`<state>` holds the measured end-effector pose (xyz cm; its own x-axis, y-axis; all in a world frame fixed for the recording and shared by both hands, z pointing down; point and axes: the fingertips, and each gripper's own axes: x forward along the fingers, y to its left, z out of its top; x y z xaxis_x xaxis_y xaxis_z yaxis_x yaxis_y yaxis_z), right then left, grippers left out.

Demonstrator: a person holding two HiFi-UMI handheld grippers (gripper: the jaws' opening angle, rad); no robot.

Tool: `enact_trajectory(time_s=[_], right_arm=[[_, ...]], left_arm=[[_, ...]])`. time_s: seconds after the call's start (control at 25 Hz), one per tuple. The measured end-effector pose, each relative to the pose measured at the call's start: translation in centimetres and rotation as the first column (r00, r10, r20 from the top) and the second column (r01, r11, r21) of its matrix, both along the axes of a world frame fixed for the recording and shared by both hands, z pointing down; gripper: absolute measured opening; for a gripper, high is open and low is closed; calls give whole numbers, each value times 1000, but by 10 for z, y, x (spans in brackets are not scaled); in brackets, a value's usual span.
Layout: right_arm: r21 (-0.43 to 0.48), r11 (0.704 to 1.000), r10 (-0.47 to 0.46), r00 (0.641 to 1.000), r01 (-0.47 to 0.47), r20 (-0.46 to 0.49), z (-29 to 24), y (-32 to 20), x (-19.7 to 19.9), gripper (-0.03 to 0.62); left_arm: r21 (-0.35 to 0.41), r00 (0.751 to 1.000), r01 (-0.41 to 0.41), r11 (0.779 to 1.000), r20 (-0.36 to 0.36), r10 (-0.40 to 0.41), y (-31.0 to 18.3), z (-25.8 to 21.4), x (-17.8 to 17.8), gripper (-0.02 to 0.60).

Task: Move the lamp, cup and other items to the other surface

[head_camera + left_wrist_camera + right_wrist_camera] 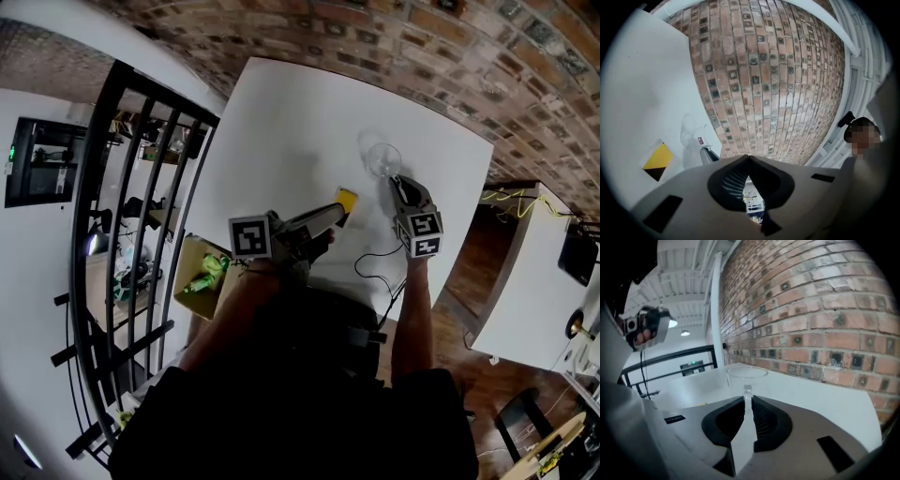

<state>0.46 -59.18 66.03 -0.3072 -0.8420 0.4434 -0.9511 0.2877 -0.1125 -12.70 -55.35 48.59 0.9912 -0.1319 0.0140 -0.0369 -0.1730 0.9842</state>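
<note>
A clear glass cup [382,157] stands on the white table [281,112] near the brick wall. My right gripper [396,180] reaches it from the near side. In the right gripper view the jaws [746,397] are shut on the cup's clear handle, with the cup's rim [746,372] just beyond. A flat yellow item [346,199] lies on the table left of the cup. My left gripper [336,214] points at it from close by, its jaws [749,158] shut with nothing between them. The left gripper view shows the yellow item [658,159] and the cup [693,133] off to its left.
A black cable [375,262] lies on the table's near part. A cardboard box [202,277] with green things sits below the table's left edge, beside a black railing [141,234]. Another white surface [525,272] stands to the right, across a wooden floor.
</note>
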Motion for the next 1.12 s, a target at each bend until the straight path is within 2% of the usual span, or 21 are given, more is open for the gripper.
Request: enact_trajectory(time_s=[0.08, 0.12, 0.2, 0.28, 0.56, 0.76, 0.92, 1.12], right_arm=[[-19, 997, 78, 987, -76, 142, -6, 2, 5, 38], [-33, 993, 120, 968, -116, 222, -8, 3, 8, 38], [-59, 980, 200, 906, -192, 373, -14, 8, 15, 38], [-74, 964, 259, 843, -255, 471, -22, 14, 20, 37], [-80, 926, 326, 674, -369, 663, -57, 42, 16, 37], [-21, 912, 271, 564, -409, 780, -105, 57, -3, 37], [40, 899, 217, 520, -437, 826, -149, 69, -24, 37], [104, 859, 171, 471, -502, 865, -202, 95, -51, 37]], left_arm=[[7, 1000, -5, 1000, -9, 5, 0, -3, -2, 2], [9, 1000, -8, 1000, -13, 8, 1, -5, -4, 2], [7, 1000, -14, 1000, -21, 14, 2, -6, -6, 2], [8, 999, -24, 1000, -33, 24, 3, -9, -8, 2], [8, 995, -65, 998, -77, 65, 8, -21, -20, 2], [34, 984, -115, 993, -131, 119, 14, -36, -25, 2], [57, 968, -169, 984, -177, 176, 22, -47, -32, 2], [69, 939, -250, 966, -227, 259, 42, -61, -46, 2]])
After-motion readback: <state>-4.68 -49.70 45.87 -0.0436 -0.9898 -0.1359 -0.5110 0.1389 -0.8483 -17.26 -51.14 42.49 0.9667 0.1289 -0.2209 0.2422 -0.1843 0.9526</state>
